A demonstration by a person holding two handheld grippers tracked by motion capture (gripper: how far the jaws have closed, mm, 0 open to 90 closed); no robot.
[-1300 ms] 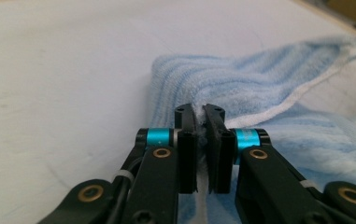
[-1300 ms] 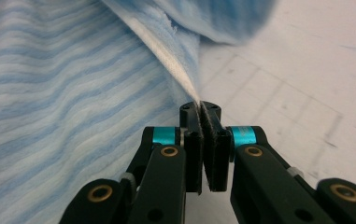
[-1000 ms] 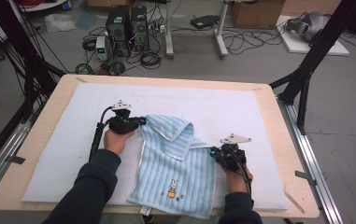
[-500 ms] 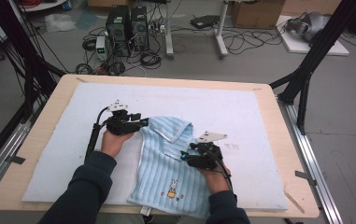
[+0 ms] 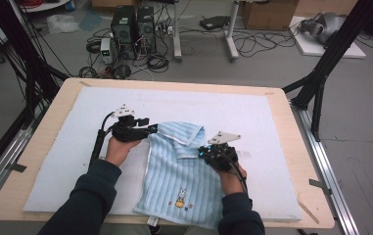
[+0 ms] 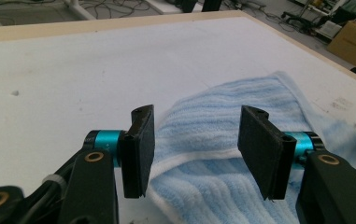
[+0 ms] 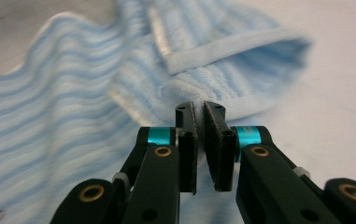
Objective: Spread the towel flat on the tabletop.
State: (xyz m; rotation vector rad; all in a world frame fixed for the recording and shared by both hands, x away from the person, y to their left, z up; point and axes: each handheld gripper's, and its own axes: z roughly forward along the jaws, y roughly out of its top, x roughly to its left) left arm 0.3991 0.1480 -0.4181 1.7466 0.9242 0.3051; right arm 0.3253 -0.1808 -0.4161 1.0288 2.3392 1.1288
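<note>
A light blue striped towel [image 5: 179, 171] with a small rabbit motif lies rumpled on the pale mat, its top right part folded over. My left gripper [image 5: 151, 129] sits at the towel's top left corner. In the left gripper view the left gripper [image 6: 196, 115] is open and its jaws have just been opening; the towel's white hem [image 6: 199, 156] lies between the pads, untouched. My right gripper [image 5: 202, 152] rests on the folded flap. In the right gripper view the right gripper [image 7: 199, 109] has just been closing and its tips pinch a fold of the towel [image 7: 63, 116].
The pale blue mat [image 5: 252, 117] covers most of the wooden table [image 5: 304, 166]. Behind the table, computer cases [image 5: 130, 24] and cables lie on the floor. Black frame struts [image 5: 321, 73] stand at the right and left corners.
My right hand has moved left from the towel's right edge onto its middle, and the top right flap now lies folded inward. My left hand has stayed in place.
</note>
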